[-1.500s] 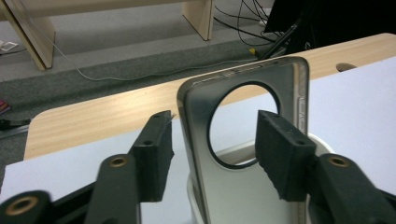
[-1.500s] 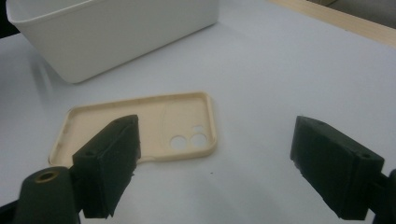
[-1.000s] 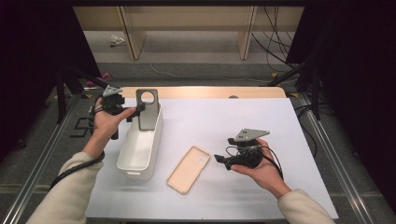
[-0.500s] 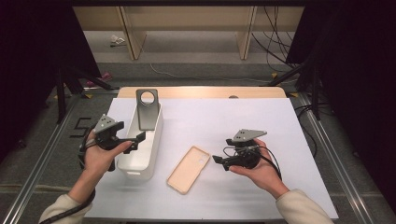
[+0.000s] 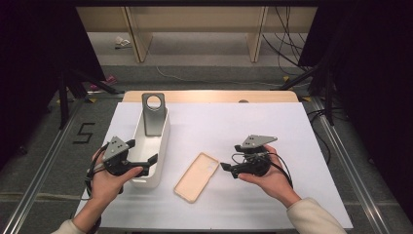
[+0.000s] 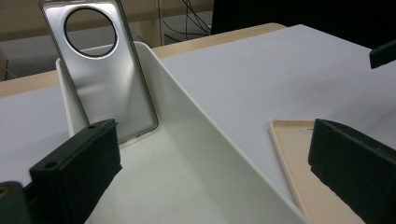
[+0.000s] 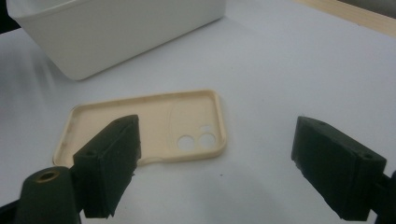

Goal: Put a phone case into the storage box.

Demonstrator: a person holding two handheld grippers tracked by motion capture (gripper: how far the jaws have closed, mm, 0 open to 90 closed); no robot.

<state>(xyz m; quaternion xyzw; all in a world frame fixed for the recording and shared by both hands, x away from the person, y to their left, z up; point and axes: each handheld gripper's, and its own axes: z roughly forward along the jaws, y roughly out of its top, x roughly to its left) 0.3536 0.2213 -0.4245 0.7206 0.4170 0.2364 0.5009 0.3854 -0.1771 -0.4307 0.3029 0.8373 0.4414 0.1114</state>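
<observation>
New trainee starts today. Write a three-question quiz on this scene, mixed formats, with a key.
1. True or false: the silver case lies flat on the table.
2. Multiple choice: where is the beige case? A. inside the bin. B. on the table between the bin and the right gripper. C. held in the left gripper.
3. Fill in: the jaws of both grippers are ____.

Key
1. False: it stands upright at the far end of the bin, leaning on the end wall.
2. B.
3. Open, holding nothing.
</observation>
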